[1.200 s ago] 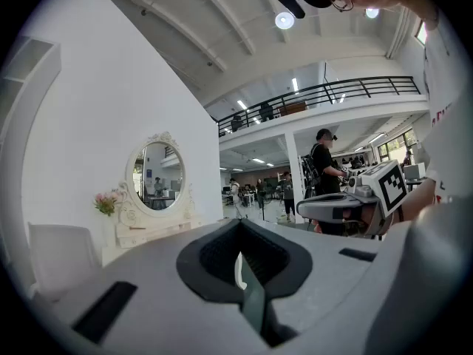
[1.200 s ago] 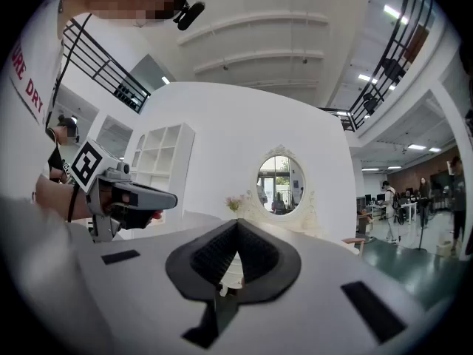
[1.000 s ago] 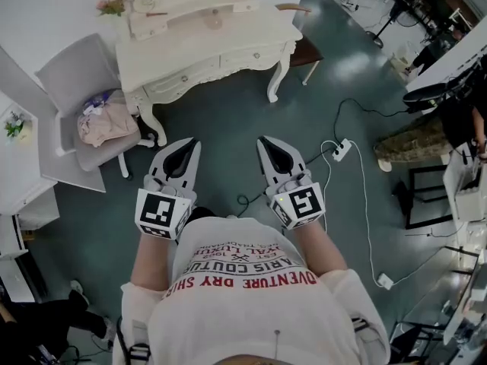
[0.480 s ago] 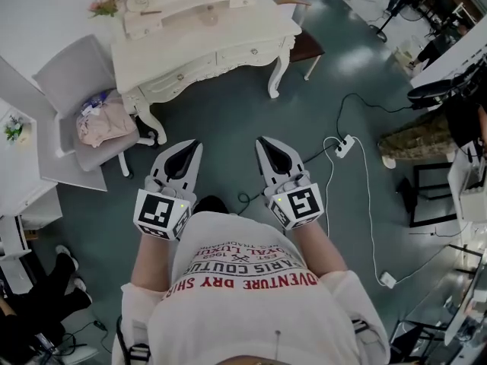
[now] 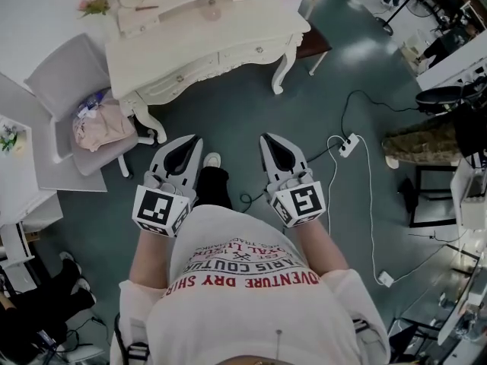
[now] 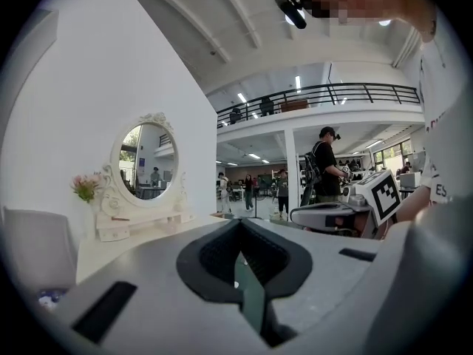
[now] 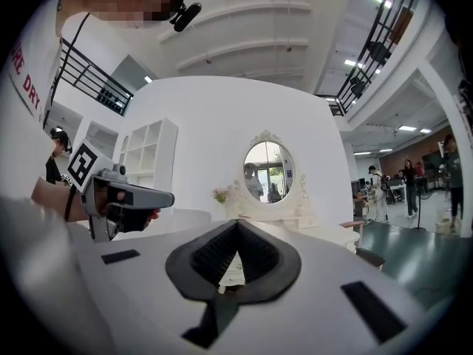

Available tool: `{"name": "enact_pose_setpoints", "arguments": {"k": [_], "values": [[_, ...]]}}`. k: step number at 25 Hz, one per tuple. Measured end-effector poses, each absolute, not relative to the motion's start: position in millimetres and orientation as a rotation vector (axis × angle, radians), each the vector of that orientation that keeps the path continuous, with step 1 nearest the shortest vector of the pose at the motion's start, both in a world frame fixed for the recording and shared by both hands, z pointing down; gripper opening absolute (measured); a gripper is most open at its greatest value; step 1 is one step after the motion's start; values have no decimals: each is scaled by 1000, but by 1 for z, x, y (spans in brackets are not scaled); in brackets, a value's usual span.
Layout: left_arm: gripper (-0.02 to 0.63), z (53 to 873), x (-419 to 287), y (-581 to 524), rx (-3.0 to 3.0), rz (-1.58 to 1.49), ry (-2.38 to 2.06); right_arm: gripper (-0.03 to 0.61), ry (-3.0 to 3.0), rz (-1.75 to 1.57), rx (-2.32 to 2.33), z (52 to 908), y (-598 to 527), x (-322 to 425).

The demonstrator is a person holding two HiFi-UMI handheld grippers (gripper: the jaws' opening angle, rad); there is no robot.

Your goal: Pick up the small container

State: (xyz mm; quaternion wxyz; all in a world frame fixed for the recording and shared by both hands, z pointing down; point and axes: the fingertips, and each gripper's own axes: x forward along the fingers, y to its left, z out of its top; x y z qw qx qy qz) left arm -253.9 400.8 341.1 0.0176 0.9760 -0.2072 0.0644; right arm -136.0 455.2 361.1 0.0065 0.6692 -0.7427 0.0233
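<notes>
A cream dressing table [image 5: 228,40] stands ahead of me on the green floor, with small things on its top. One small round thing [image 5: 211,11] lies near the mirror base; I cannot tell from here whether it is the container. My left gripper [image 5: 195,138] and right gripper [image 5: 265,137] are held side by side at waist height, well short of the table. Both are shut with nothing between the jaws. The left gripper [image 6: 238,225] looks at the oval mirror [image 6: 144,161], and the right gripper [image 7: 236,223] also faces the mirror [image 7: 268,170].
A grey chair [image 5: 65,78] holding a pink bundle [image 5: 99,124] stands left of the table. A wooden stool [image 5: 310,44] is at its right end. A power strip [image 5: 348,144] and its cable lie on the floor to the right. My shoe [image 5: 212,160] shows between the grippers.
I have stepped forward: a foot now shows between the grippers and the table has shifted slightly in view. Both grippers keep the same pose and stay shut.
</notes>
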Motion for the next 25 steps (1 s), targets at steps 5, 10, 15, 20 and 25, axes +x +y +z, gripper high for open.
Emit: {"name": "enact_pose_setpoints", "arguments": {"k": [5, 10, 15, 20, 25], "values": [[6, 340, -223, 330, 3024, 134, -553, -2, -2288, 95, 2127, 364, 384, -108], [6, 336, -193, 232, 3029, 110, -541, -2, -2256, 90, 2134, 360, 294, -80], [6, 330, -170, 140, 3044, 124, -530, -2, -2215, 82, 2180, 349, 207, -52], [6, 330, -150, 72, 3046, 141, -528, -2, -2193, 96, 2205, 345, 141, -30], [6, 347, -131, 34, 3051, 233, -547, -2, -2204, 129, 2187, 350, 99, -13]]}}
